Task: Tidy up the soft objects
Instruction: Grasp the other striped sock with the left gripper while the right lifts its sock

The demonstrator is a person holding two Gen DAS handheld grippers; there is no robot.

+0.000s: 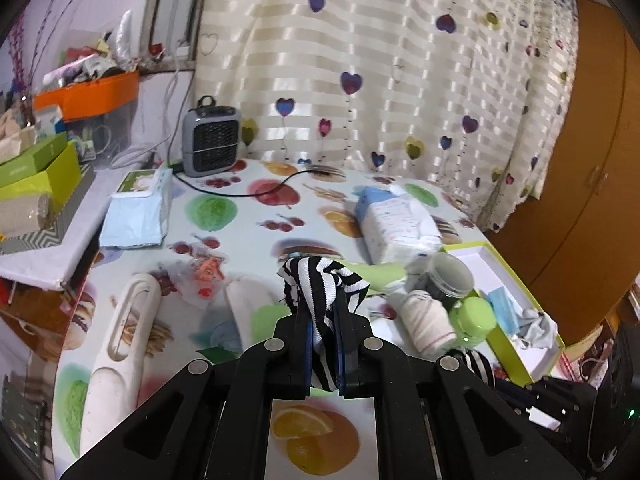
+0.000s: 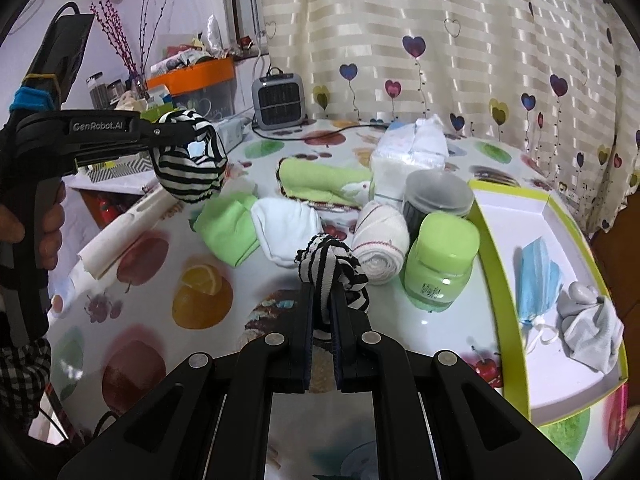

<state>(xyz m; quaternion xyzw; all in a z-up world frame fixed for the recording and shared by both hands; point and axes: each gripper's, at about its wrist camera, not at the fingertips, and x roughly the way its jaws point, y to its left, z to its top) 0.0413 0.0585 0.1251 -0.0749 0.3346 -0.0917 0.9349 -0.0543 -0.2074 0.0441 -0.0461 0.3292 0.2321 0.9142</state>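
Left gripper [image 1: 322,344] clamps striped sock [image 1: 320,288], frame centre. Right gripper [image 2: 322,312] pinches second striped sock [image 2: 332,270], centre. Both lifted clear of table [image 2: 140,320]. Pair together, carry right to green-rimmed tray [image 2: 520,200]; avoid green-lidded jar [image 2: 440,264], keep grips firm.

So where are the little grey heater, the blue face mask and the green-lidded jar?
Small grey heater [image 1: 211,141]: left wrist view, front grille.
Blue pleated face mask [image 2: 538,276]: right wrist view, middle of its pleats.
Green-lidded jar [image 2: 446,238]: right wrist view, top of lid.
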